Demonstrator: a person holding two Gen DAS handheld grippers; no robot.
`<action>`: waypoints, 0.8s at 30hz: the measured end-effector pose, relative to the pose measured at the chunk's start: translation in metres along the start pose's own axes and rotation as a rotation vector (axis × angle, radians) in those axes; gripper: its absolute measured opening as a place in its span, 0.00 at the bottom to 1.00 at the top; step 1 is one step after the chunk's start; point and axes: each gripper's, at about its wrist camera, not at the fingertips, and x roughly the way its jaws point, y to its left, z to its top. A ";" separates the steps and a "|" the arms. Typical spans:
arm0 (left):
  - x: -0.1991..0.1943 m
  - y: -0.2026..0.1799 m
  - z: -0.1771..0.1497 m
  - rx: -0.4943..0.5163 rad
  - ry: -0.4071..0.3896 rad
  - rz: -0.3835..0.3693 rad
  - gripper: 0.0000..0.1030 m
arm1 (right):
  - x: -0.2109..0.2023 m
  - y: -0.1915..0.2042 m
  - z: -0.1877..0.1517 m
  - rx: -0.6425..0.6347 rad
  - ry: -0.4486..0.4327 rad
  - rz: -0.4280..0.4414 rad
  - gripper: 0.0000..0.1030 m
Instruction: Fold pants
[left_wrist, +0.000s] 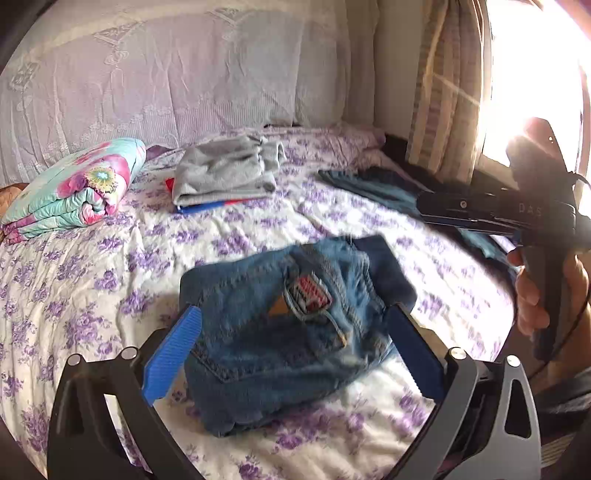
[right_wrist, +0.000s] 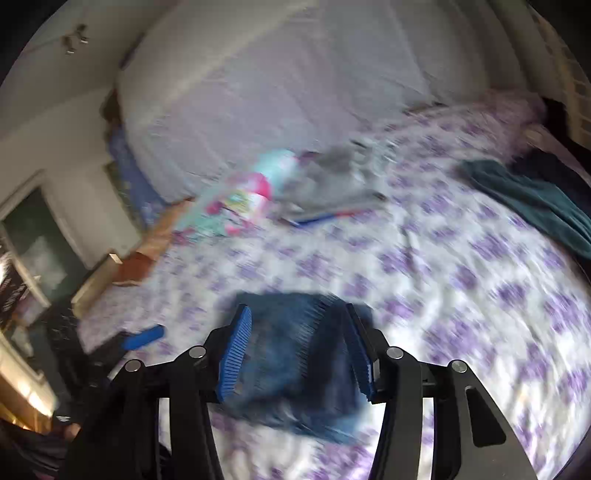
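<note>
Bed (left_wrist: 92, 258): floral sheet, serves as folding surface. Folded grey garment (left_wrist: 225, 173) and rolled quilt (left_wrist: 74, 188) parked far side, clear of work zone. Jeans (left_wrist: 288, 325): compact folded bundle, near edge, fold judged nearly complete. Left claw (left_wrist: 291, 350): wide, straddling bundle, gripping nothing. Right claw (right_wrist: 299, 350): wide, empty, above jeans; view blurred.

Blue denim pants (left_wrist: 280, 332) with red-white patch; bed (left_wrist: 92, 295) sheet white with purple flowers; folded quilt (left_wrist: 74, 184) turquoise-pink floral; grey garment (left_wrist: 225, 170); teal cloth (right_wrist: 532, 195); claw pads (left_wrist: 173, 354) blue.
</note>
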 end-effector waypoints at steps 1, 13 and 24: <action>0.006 0.001 0.001 -0.015 0.013 -0.012 0.95 | 0.011 0.008 0.007 -0.016 0.019 0.044 0.42; 0.051 0.016 -0.021 -0.103 0.165 -0.028 0.95 | 0.071 -0.050 -0.011 0.198 0.167 0.024 0.48; 0.055 0.006 -0.037 -0.027 0.194 0.062 0.96 | 0.062 -0.027 -0.056 0.054 0.284 -0.051 0.58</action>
